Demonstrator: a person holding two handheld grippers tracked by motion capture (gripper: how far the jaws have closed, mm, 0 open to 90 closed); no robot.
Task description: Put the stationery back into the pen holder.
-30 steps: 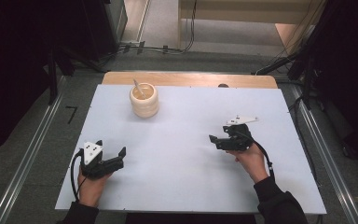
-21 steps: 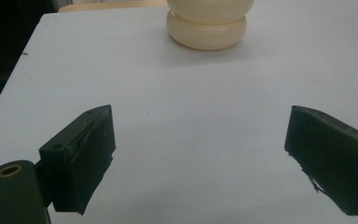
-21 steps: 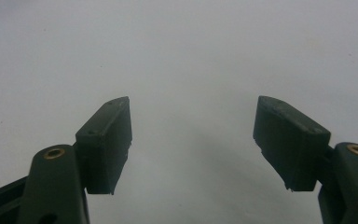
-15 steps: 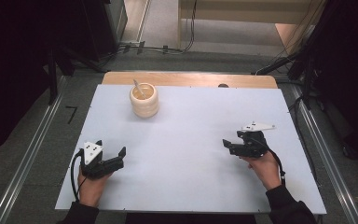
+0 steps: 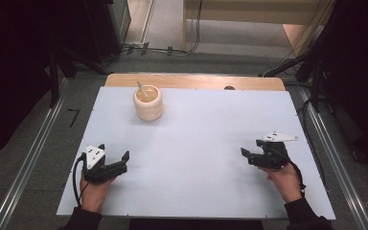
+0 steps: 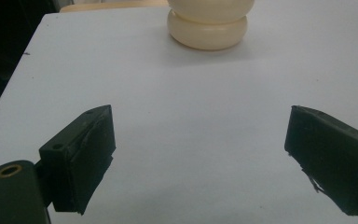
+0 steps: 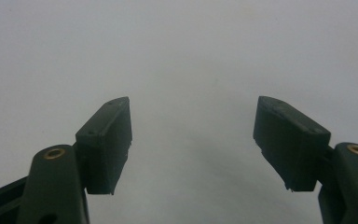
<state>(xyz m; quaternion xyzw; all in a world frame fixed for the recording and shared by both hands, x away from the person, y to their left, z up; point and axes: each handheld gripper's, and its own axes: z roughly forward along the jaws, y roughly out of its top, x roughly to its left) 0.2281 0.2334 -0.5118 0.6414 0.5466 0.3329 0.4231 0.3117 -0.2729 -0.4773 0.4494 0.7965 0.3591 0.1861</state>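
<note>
Two grippers rest low on a white table (image 5: 196, 143), both with jaws spread wide and holding nothing: the left gripper (image 5: 117, 160) at seven o'clock, the right gripper (image 5: 249, 154) at four o'clock, well apart. A cream ribbed jar (image 5: 148, 102) with a stick (image 5: 142, 89) leaning inside stands at eleven o'clock, straight ahead of the left gripper

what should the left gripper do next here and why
Probably ease the left gripper forward toward the cream bowl. Its jaws stand wide open with nothing between them, and the left gripper view has the bowl straight ahead, well apart from the jaws across bare white table. The right gripper, also open, sits farther from the bowl, so the left looks better placed.
</note>
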